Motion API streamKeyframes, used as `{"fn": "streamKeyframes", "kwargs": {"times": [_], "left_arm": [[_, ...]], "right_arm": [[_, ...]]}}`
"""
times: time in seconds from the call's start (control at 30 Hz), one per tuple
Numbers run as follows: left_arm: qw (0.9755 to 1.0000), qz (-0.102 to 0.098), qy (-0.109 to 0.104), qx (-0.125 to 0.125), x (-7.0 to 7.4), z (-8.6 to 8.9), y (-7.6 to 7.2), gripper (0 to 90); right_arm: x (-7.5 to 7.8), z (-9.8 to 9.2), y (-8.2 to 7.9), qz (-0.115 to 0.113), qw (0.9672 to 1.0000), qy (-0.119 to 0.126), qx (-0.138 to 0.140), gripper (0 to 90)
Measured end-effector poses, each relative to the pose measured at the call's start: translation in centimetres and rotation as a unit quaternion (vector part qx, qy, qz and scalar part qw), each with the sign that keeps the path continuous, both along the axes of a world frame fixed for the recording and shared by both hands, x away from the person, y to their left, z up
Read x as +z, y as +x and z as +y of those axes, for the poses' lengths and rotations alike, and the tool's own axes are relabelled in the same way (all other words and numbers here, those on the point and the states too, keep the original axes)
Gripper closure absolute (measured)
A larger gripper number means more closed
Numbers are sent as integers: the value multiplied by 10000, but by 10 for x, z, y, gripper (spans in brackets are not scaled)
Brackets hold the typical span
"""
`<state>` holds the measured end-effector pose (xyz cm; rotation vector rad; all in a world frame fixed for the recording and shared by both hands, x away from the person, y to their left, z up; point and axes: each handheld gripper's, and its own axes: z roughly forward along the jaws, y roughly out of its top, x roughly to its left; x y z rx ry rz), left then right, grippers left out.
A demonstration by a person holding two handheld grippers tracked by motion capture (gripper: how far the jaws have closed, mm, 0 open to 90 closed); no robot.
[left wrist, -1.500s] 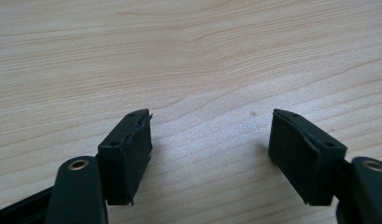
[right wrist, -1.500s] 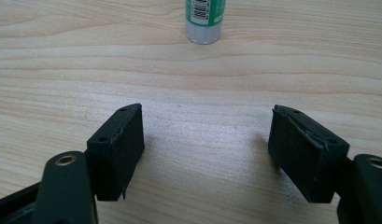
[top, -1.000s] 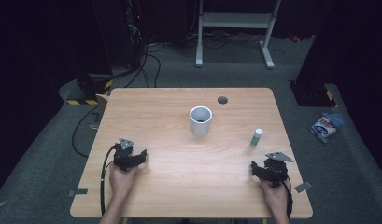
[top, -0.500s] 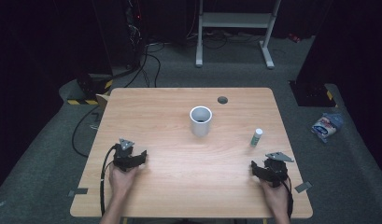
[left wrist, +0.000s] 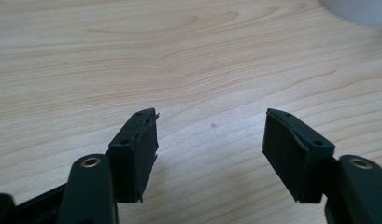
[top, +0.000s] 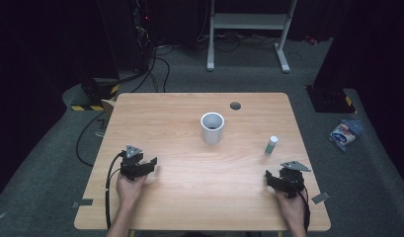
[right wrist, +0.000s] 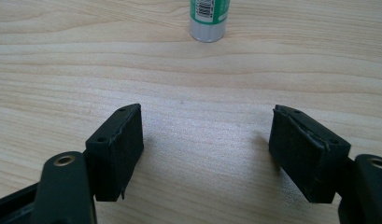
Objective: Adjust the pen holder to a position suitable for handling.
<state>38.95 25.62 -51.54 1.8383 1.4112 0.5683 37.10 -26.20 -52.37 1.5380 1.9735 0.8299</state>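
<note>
A white cup (top: 212,127) stands upright at the middle of the wooden table (top: 199,207); its base edge (left wrist: 361,9) shows at the top right of the left gripper view. A small white tube with a green label (top: 271,144) stands to the cup's right, straight ahead of the right gripper (right wrist: 208,18). My left gripper (top: 146,165) rests near the table's front left. Its jaws (left wrist: 209,135) have just been closing a little but stay well apart over bare wood, with nothing between them. My right gripper (top: 277,177) rests at the front right, open and empty (right wrist: 205,135).
A dark round hole (top: 235,105) sits in the tabletop behind the cup. On the floor lie a blue and white bag (top: 343,134) to the right, cables (top: 160,54) at the back left and a white stand's legs (top: 249,29) behind the table.
</note>
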Motion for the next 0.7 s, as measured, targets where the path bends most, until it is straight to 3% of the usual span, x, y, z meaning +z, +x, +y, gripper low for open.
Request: {"fn": "streamKeyframes", "kwargs": {"times": [0.23,0.37,0.57,0.7], "left_arm": [[10000,23,54,-76,6,-3,-1,384],[9997,91,112,-178,8,-9,6,363],[9996,-33,-58,-281,17,-19,4,361],[9992,-97,31,-383,22,-24,6,364]], "right_arm": [[0,0,0,-3,10000,-1,-7,263],[0,1,3,19,10000,27,-61,269],[0,1,3,11,10000,23,-66,270],[0,1,3,2,10000,21,-57,270]]}}
